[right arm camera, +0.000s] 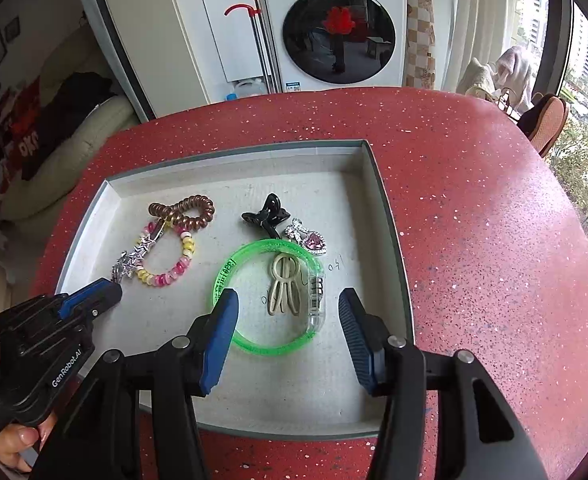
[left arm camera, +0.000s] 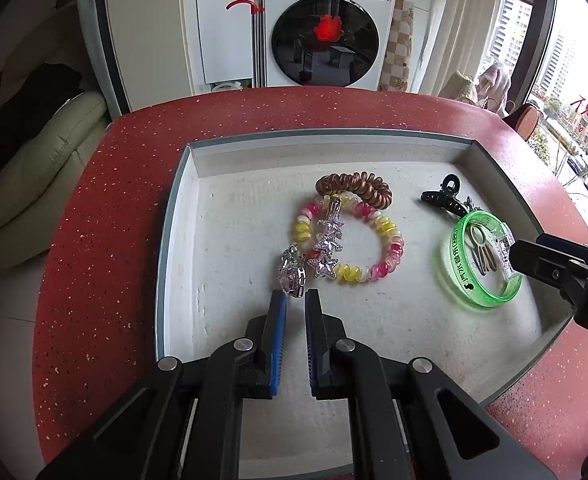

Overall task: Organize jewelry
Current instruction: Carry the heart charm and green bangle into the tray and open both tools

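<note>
A grey tray [left arm camera: 174, 216] [right arm camera: 389, 216] on the red table holds the jewelry. My left gripper [left arm camera: 295, 298] hangs just short of a silver pink-stone clip [left arm camera: 292, 274], its jaws a narrow gap apart and empty. A star clip [left arm camera: 327, 246] lies over a pink-yellow coil band [left arm camera: 389, 256] [right arm camera: 184, 264], with a brown coil band [left arm camera: 353, 188] [right arm camera: 184, 210] behind. My right gripper [right arm camera: 288, 304] is open wide over a green bangle [right arm camera: 270, 344] [left arm camera: 481, 300] that rings a beige clip [right arm camera: 284, 288]. A black claw clip [right arm camera: 268, 214] [left arm camera: 441, 198] and a pink heart pendant [right arm camera: 313, 242] lie beyond.
The red speckled table [right arm camera: 473, 208] surrounds the tray. A white washing machine [right arm camera: 333, 24] and a red-handled mop [right arm camera: 260, 28] stand behind it. A cream sofa [left arm camera: 34, 176] is at the left and a window [left arm camera: 573, 80] at the right.
</note>
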### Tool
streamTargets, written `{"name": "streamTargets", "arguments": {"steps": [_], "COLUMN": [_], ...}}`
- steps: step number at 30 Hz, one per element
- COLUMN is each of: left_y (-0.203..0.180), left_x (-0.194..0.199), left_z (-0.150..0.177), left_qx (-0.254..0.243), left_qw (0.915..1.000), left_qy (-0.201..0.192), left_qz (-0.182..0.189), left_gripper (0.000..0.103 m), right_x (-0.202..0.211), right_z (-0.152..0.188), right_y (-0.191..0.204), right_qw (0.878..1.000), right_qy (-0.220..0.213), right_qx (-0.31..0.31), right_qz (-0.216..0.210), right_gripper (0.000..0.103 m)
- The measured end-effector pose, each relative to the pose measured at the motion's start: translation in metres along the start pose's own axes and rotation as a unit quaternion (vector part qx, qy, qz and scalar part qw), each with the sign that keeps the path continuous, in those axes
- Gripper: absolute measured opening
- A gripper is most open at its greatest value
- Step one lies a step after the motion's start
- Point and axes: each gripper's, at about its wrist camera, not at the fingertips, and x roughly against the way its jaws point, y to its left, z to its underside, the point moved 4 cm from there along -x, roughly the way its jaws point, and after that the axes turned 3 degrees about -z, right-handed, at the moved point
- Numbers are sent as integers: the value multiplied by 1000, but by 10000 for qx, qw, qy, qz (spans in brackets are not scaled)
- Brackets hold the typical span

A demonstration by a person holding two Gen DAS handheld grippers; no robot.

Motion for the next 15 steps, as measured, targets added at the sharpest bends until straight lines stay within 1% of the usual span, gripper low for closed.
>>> {"name": "streamTargets", "arguments": {"steps": [6, 9, 14, 15], "left_y": [-1, -2, -2, -3], "left_x": [5, 8, 15, 16], "left_z": [-3, -3, -5, -6], "left_qx": [23, 27, 31, 31], "left_qw": [9999, 9999, 9998, 9997], "left_qy": [-80, -107, -208, -226], "left_qz": [-98, -96, -66, -59], "left_gripper": [28, 28, 28, 30], "right_x": [14, 20, 26, 27], "right_z": [2, 4, 6, 6], "right_y": [4, 6, -1, -2], "right_qw": [9998, 9997, 9993, 9992], "right_qy": [-147, -199, -262, -265], "right_qx": [-73, -85, -187, -220], "right_qz": [-121, -142, -166, -184], "right_gripper": [57, 57, 57, 57]}}
